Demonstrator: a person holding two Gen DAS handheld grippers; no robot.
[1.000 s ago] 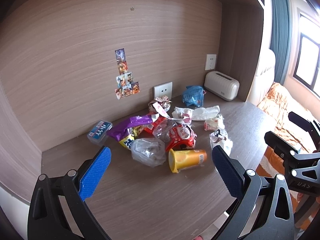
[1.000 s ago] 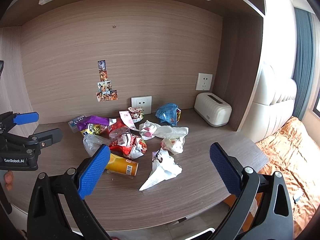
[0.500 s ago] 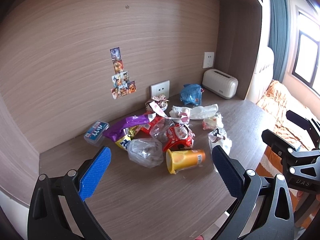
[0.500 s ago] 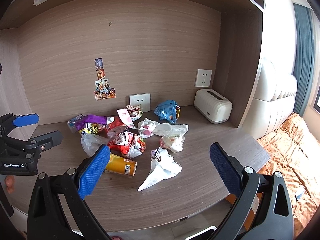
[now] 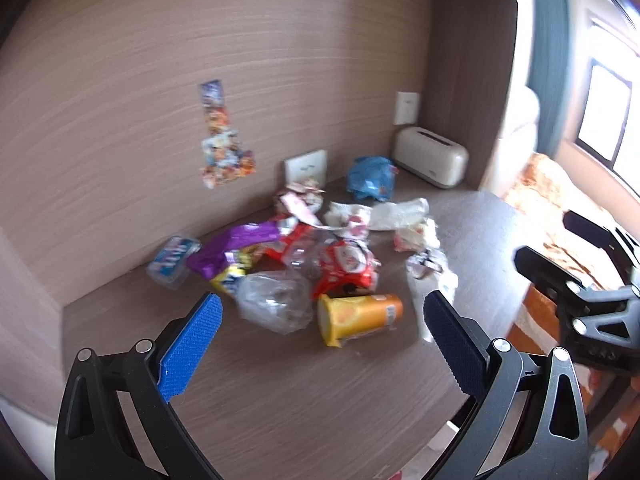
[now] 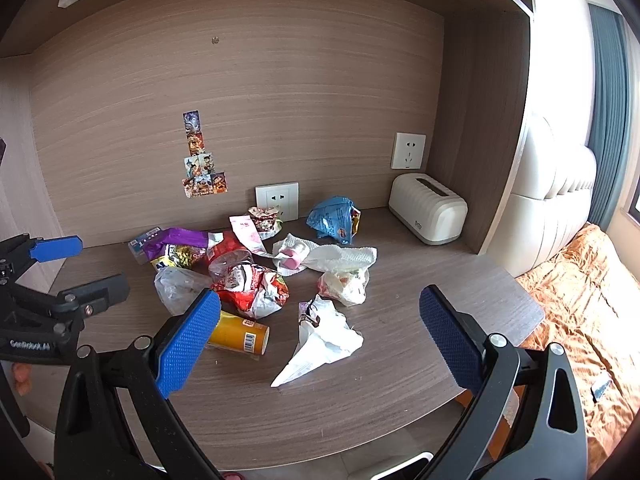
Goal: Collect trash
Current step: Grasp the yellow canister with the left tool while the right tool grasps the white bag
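A pile of trash lies on the wooden desk [image 6: 380, 392]: an orange can [image 5: 358, 316] [image 6: 239, 334] on its side, a clear plastic bag [image 5: 276, 306] [image 6: 178, 288], a red wrapper [image 5: 346, 266] [image 6: 250, 286], a purple wrapper [image 5: 234, 242] [image 6: 174, 238], crumpled white paper [image 6: 324, 338] [image 5: 432, 276], a blue bag [image 5: 370, 178] [image 6: 334, 220]. My left gripper [image 5: 320, 340] is open and empty, above the desk's front edge, the can between its fingers in view. My right gripper [image 6: 318, 344] is open and empty, framing the white paper.
A white toaster-like box [image 6: 428, 214] [image 5: 430, 158] stands at the back right by the side panel. Wall sockets [image 6: 277, 201] and stickers [image 6: 202, 160] are on the back wall. A small blue-labelled box [image 5: 173, 258] lies at the left. A bed with orange cover [image 6: 580, 300] is right of the desk.
My left gripper has moved closer to the pile and its view is now blurred by motion. My right gripper has moved slightly forward. Both stay open.
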